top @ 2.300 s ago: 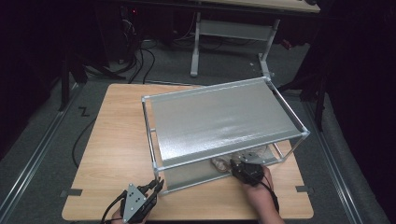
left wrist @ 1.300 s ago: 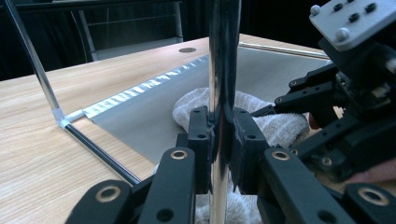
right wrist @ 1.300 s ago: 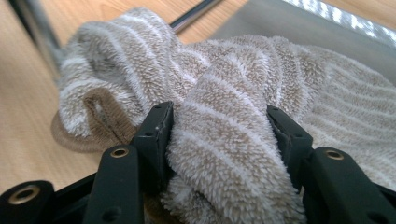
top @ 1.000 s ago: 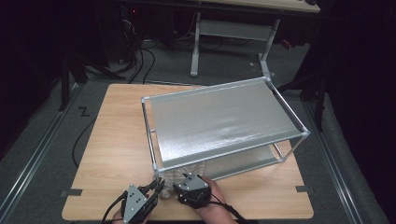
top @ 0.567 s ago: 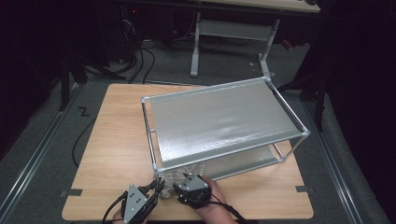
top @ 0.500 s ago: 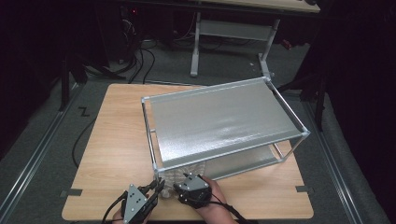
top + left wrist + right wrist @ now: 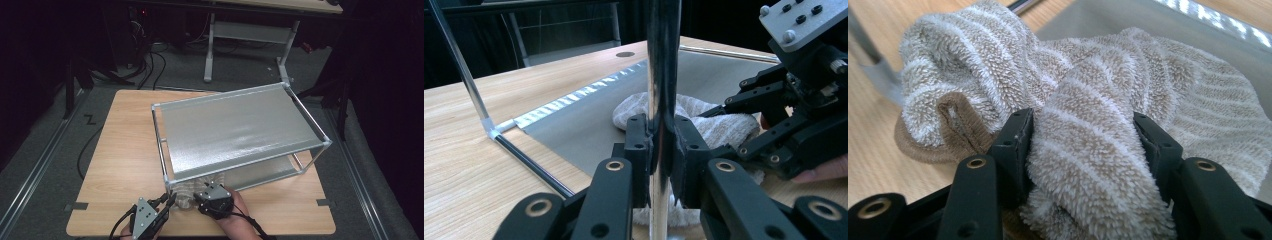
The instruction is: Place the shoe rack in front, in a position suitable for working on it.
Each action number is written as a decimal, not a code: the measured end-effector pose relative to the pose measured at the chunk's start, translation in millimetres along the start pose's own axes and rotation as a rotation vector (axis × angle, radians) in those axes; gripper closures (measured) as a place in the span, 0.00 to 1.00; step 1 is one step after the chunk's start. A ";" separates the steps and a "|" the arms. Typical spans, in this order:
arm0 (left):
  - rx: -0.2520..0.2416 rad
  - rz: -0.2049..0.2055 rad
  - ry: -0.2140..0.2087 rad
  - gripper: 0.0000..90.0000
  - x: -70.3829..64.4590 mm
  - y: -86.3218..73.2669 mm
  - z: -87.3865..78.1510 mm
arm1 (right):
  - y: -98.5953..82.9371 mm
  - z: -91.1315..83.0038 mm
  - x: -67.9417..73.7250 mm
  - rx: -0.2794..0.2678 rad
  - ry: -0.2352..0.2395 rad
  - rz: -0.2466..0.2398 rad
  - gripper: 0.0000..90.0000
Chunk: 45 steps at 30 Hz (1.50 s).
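Observation:
A two-shelf metal rack (image 7: pixel 240 132) stands on the wooden table (image 7: pixel 120 150). My left gripper (image 7: pixel 169 199) (image 7: pixel 663 145) is shut on the rack's shiny front-left post (image 7: pixel 663 60). A beige towel with white stripes (image 7: pixel 185 194) (image 7: pixel 1088 90) lies bunched at the lower shelf's front-left corner, partly out over the table. My right gripper (image 7: pixel 197 196) (image 7: pixel 1083 145) is shut on a thick fold of it. In the left gripper view the towel (image 7: pixel 719 127) lies just behind the post, with the right gripper (image 7: pixel 744 107) reaching in from the right.
The grey lower shelf (image 7: pixel 589 125) stretches back behind the towel, under the top shelf. A white desk frame (image 7: pixel 250 35) and cables (image 7: pixel 150 60) sit on the floor beyond the table's far edge. Bare tabletop lies left of the rack.
My right gripper has come from the rack's front right to its front-left corner with the towel. For the last second both grippers have stayed almost still.

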State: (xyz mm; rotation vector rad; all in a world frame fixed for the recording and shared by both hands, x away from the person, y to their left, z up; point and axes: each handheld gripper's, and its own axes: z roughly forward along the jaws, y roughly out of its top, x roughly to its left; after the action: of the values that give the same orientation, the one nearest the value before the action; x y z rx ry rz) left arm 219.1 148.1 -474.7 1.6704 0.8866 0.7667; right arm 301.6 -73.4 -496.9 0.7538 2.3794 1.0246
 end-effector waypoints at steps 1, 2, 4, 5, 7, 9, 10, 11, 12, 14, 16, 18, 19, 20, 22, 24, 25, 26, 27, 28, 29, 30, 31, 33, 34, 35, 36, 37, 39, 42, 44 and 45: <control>0.001 0.001 0.000 0.88 0.0 0.1 0.0 | -0.8 -0.3 -1.2 -0.002 -0.004 0.012 0.54; 0.001 0.001 0.000 0.88 0.0 0.1 -0.1 | -1.4 -0.9 -2.9 -0.001 -0.010 0.020 0.54; 0.000 0.001 0.000 0.88 0.0 0.1 -0.1 | -3.6 -1.8 -8.0 0.003 -0.019 0.025 0.54; 0.000 0.001 0.000 0.88 0.0 0.2 -0.2 | -4.7 -2.4 -10.8 0.006 -0.024 0.024 0.54; 0.000 0.001 0.000 0.88 0.1 0.2 -0.2 | -7.2 -3.4 -17.2 0.010 -0.037 0.020 0.54; 0.000 0.001 0.000 0.88 0.1 0.2 -0.3 | -9.9 -4.9 -23.7 0.014 -0.050 0.024 0.54; 0.000 0.001 0.000 0.88 0.1 0.3 -0.4 | -11.3 -5.9 -26.8 0.019 -0.058 0.032 0.54; 0.001 0.000 -0.001 0.88 0.1 0.3 -0.4 | -12.6 -6.8 -29.6 0.022 -0.063 0.048 0.54; 0.000 0.000 -0.001 0.88 0.1 0.3 -0.4 | -14.1 -7.7 -33.2 0.025 -0.070 0.058 0.54; 0.001 0.000 0.000 0.88 0.0 0.4 -0.4 | -17.3 -9.3 -42.2 0.026 -0.084 0.053 0.54; 0.000 -0.001 0.000 0.88 0.0 0.4 -0.4 | -20.6 -11.3 -50.8 0.036 -0.100 0.066 0.54; 0.001 -0.001 0.000 0.88 0.0 0.4 -0.5 | -24.4 -13.6 -59.7 0.045 -0.120 0.089 0.54; 0.001 -0.001 -0.001 0.88 0.1 0.5 -0.5 | -25.7 -14.3 -61.9 0.046 -0.127 0.108 0.54; 0.001 -0.001 -0.001 0.88 0.1 0.5 -0.5 | -27.6 -15.6 -66.5 0.051 -0.138 0.110 0.54; 0.001 -0.002 0.000 0.88 0.0 0.5 -0.6 | -31.8 -18.6 -74.8 0.063 -0.163 0.132 0.54; 0.000 -0.003 0.000 0.88 0.0 0.5 -0.7 | -36.7 -22.4 -84.1 0.074 -0.186 0.152 0.54; 0.000 -0.003 0.000 0.88 0.0 0.5 -0.7 | -39.4 -24.2 -89.8 0.071 -0.193 0.148 0.54; 0.000 -0.003 0.000 0.88 0.0 0.5 -0.7 | -42.2 -26.1 -94.9 0.071 -0.206 0.154 0.54; 0.000 -0.003 0.001 0.88 0.0 0.5 -0.8 | -45.0 -28.4 -99.6 0.079 -0.216 0.175 0.54; 0.000 -0.003 0.001 0.88 0.0 0.5 -0.8 | -47.9 -30.5 -104.5 0.083 -0.236 0.186 0.54; 0.000 -0.003 0.001 0.88 -0.1 0.6 -0.8 | -51.0 -32.2 -110.4 0.081 -0.245 0.191 0.54; 0.000 -0.003 0.001 0.88 -0.1 0.6 -0.9 | -54.0 -34.4 -115.9 0.084 -0.256 0.202 0.54; 0.001 -0.004 0.002 0.88 -0.2 0.6 -0.9 | -56.9 -36.8 -120.7 0.090 -0.274 0.218 0.54; 0.001 -0.003 0.002 0.88 -0.2 0.6 -0.9 | -63.4 -41.3 -132.3 0.093 -0.301 0.239 0.54; 0.001 -0.003 0.002 0.88 -0.2 0.6 -0.9 | -66.6 -43.6 -137.9 0.091 -0.311 0.245 0.54; 0.001 -0.003 0.002 0.88 -0.3 0.6 -1.0 | -69.8 -45.9 -143.0 0.093 -0.328 0.259 0.54; 0.001 -0.002 0.002 0.88 -0.3 0.6 -1.0 | -72.7 -48.5 -147.8 0.097 -0.347 0.271 0.54; 0.000 -0.001 0.002 0.88 -0.3 0.6 -0.9 | -75.6 -50.9 -152.6 0.100 -0.363 0.276 0.54; 0.001 -0.002 0.002 0.88 -0.3 0.6 -1.0 | -81.6 -55.4 -162.3 0.096 -0.382 0.302 0.54; 0.001 -0.002 0.003 0.88 -0.4 0.6 -1.1 | -90.0 -62.0 -175.4 0.096 -0.421 0.324 0.54; 0.001 -0.001 0.003 0.88 -0.4 0.6 -1.1 | -95.2 -66.4 -183.1 0.094 -0.447 0.335 0.54; 0.000 -0.001 0.003 0.88 -0.4 0.6 -1.1 | -97.5 -68.8 -186.3 0.099 -0.460 0.345 0.54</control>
State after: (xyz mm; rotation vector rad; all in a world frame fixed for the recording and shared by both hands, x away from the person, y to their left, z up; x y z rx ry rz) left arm 218.1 148.2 -473.9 1.6692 0.8895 0.7680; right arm 372.4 -283.0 -494.7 1.3130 1.9509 0.7547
